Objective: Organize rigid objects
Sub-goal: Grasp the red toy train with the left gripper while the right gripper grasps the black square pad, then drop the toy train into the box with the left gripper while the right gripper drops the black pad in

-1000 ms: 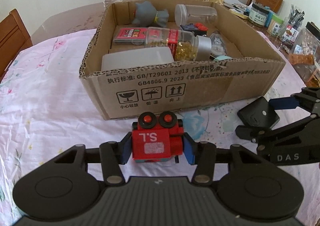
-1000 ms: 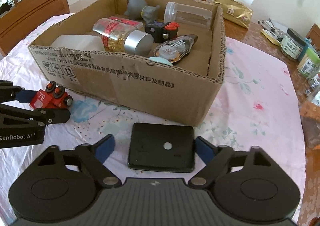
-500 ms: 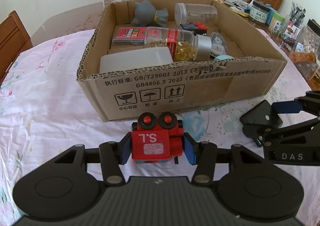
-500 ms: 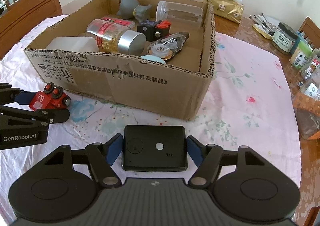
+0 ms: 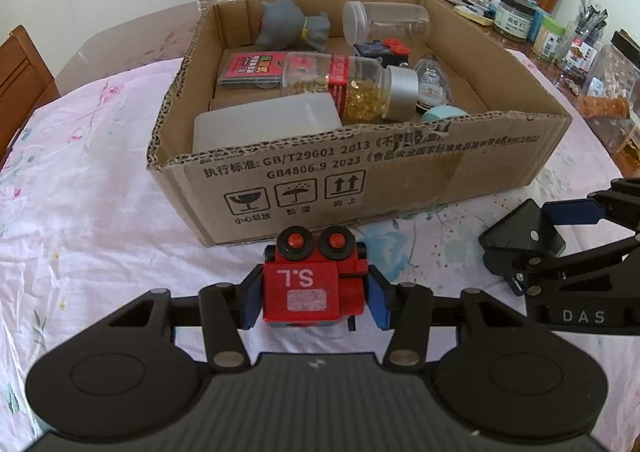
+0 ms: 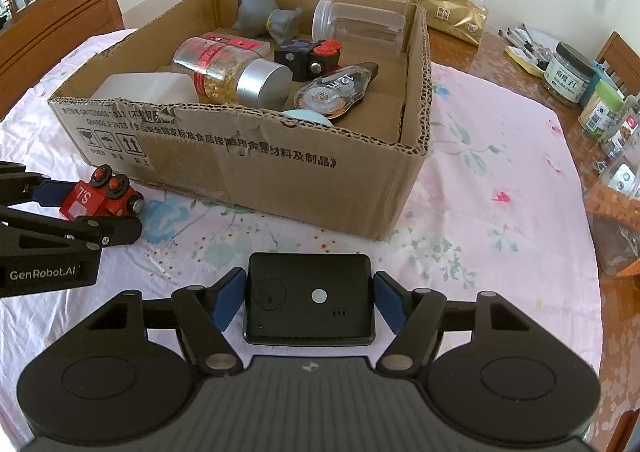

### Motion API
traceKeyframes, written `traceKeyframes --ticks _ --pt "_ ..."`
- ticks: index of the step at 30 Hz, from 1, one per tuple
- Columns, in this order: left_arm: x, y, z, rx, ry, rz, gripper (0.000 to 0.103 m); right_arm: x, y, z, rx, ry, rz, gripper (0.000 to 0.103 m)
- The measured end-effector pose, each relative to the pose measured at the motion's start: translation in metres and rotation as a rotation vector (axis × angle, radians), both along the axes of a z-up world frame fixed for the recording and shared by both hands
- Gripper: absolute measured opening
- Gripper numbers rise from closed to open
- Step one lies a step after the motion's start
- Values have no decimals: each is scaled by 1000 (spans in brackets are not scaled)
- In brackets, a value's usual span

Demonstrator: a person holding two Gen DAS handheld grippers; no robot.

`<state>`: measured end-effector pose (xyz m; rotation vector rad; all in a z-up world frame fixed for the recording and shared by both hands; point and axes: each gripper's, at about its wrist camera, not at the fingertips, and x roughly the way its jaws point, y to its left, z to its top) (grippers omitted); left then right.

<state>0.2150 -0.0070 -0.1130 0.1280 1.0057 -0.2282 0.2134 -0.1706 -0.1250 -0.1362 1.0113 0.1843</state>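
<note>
Beside one cardboard box [image 5: 400,171], two hand-held grippers each clamp one object.

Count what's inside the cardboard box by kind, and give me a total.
Containers: 3 (clear jar, capsule bottle, white tub)
Toys: 2 (grey figure, black-and-red toy)
Red card pack: 1
Tape dispenser: 1
Teal round object: 1
Total: 8
</note>
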Motion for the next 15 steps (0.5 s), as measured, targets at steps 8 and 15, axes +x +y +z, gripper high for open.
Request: traceKeyframes --ticks 8,15 --pt "-7 4 10 23 11 -89 50 -4 -5 12 16 11 42 74" --pt "-16 12 35 35 19 -176 50 -11 -13 37 4 7 114 74"
